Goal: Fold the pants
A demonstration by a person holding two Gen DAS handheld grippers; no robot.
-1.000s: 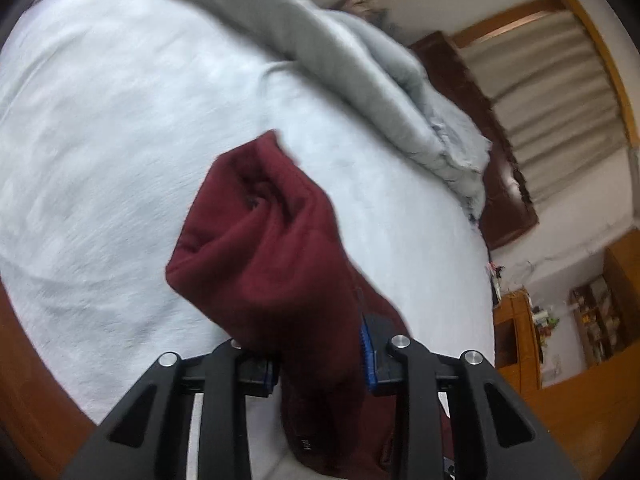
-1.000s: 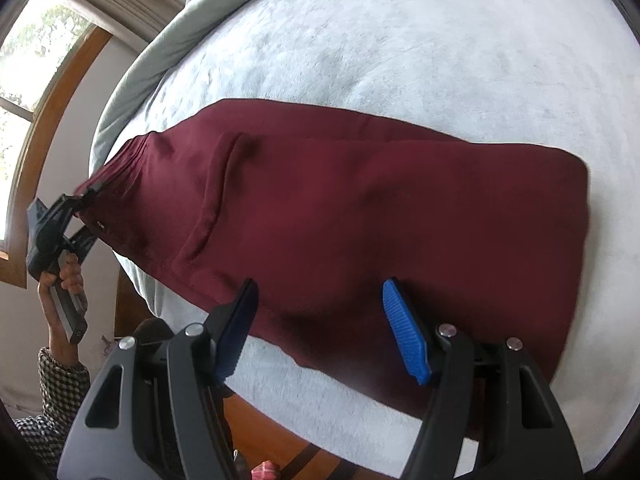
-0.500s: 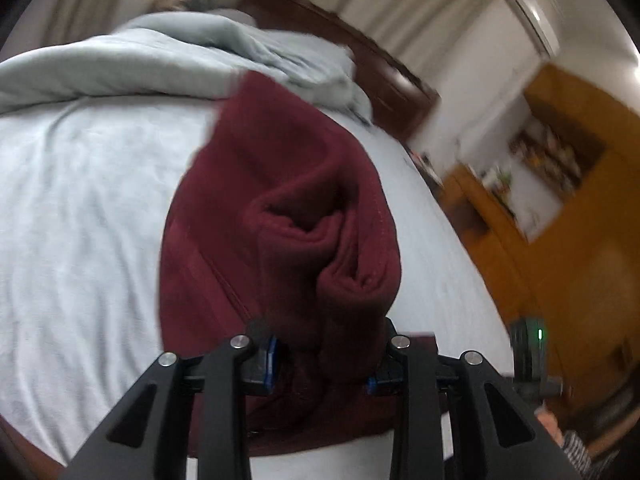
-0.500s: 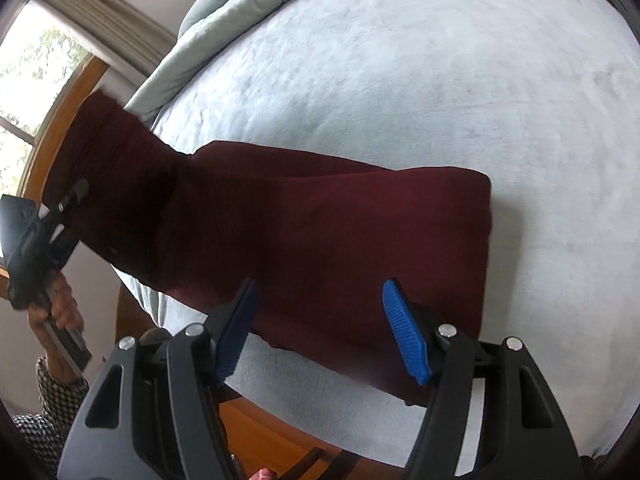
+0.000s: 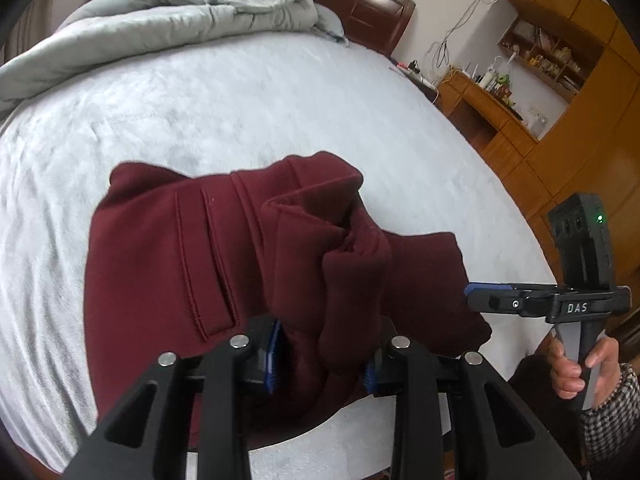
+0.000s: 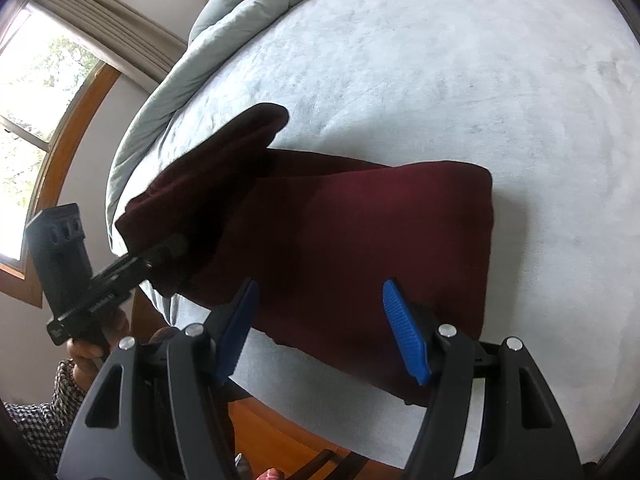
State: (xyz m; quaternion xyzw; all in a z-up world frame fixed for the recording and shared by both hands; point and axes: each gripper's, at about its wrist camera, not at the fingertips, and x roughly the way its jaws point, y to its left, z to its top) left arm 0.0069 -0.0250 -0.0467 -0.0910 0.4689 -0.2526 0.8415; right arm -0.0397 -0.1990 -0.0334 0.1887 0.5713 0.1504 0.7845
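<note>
Dark red pants (image 5: 192, 264) lie partly folded on the pale grey bed (image 5: 240, 92). My left gripper (image 5: 320, 356) is shut on a bunched end of the pants and holds it lifted over the rest of the garment. In the right wrist view the pants (image 6: 380, 240) lie as a flat folded band, with the lifted end at the left, where my left gripper (image 6: 168, 252) shows. My right gripper (image 6: 324, 324) is open and empty, just above the near edge of the pants. It also shows in the left wrist view (image 5: 492, 296), beside the pants' right end.
A rumpled grey duvet (image 5: 168, 20) lies along the far side of the bed by the dark headboard (image 5: 368, 8). Wooden cabinets and shelves (image 5: 552, 80) stand to the right. A window with a wooden frame (image 6: 36, 128) is at the left. The bed's wooden edge (image 6: 288, 428) is close below.
My left gripper has carried the held end of the pants up and over toward the other end. The right gripper stayed open near the front edge.
</note>
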